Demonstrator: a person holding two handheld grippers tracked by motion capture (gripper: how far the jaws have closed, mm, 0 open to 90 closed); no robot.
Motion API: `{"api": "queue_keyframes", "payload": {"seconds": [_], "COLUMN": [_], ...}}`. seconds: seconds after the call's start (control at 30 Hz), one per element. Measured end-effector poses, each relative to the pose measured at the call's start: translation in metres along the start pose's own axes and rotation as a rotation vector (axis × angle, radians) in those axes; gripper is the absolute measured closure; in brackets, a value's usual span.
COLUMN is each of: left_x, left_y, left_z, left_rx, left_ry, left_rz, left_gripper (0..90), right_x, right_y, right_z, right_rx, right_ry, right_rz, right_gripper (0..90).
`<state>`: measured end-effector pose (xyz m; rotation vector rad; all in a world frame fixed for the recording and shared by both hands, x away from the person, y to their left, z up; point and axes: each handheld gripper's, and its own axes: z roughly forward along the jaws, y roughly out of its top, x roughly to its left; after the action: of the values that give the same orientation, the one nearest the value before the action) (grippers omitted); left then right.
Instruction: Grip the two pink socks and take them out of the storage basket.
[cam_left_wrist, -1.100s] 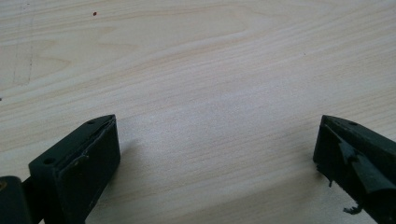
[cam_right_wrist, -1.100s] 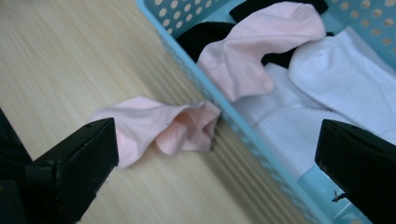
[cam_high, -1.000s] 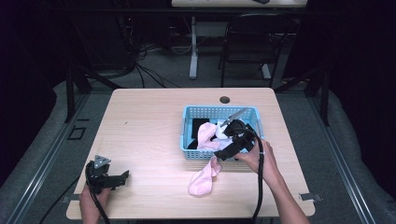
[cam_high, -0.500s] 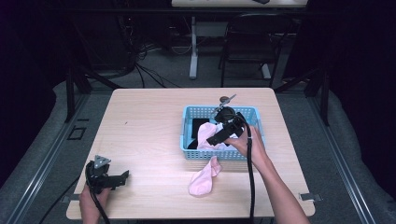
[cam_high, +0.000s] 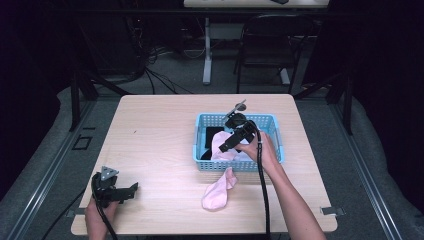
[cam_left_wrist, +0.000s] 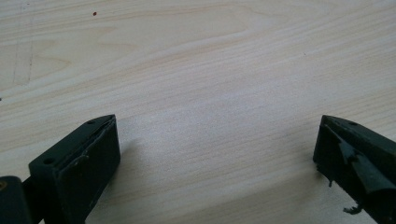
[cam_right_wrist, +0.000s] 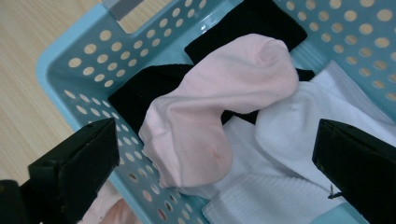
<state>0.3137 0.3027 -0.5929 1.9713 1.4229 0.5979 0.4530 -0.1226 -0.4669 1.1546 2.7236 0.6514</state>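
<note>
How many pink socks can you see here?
2: one pink sock lies in the blue basket on top of the others; one lies on the table. More may be buried.

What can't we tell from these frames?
- High view: right gripper jaws too small to read; its body covers part of the basket.
- Right gripper view: black socks mostly hidden under the pink sock; white socks cut off by the frame edge.

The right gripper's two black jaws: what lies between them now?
In the right gripper view, a pale pink sock lies between the open jaws of the right gripper, on black and white socks inside the light blue perforated plastic basket.
</note>
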Motion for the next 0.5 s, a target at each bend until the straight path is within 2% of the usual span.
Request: {"api": "queue_keyframes", "payload": {"seconds": [0.13,0.37,0.5], "left_x": [0.000,0.000,0.000], "left_y": [0.000,0.000,0.000], "left_z": [0.000,0.000,0.000], "left_rx": [0.000,0.000,0.000], "left_ry": [0.000,0.000,0.000], "left_rz": [0.000,0.000,0.000], "left_gripper": [0.6,0.6,0.6], "right_x": [-0.002,-0.008,-0.008], "right_y": [0.004,0.007,0.010], "right_z": [0.009,0.021,0.027], "right_rx": [0.031,0.048,0.082], "right_ry": [-0.030,-0.007,-0.002], "right_rz": [0.012,0.047,0.033], "right_gripper": [5.6,10.6,13.9]}}
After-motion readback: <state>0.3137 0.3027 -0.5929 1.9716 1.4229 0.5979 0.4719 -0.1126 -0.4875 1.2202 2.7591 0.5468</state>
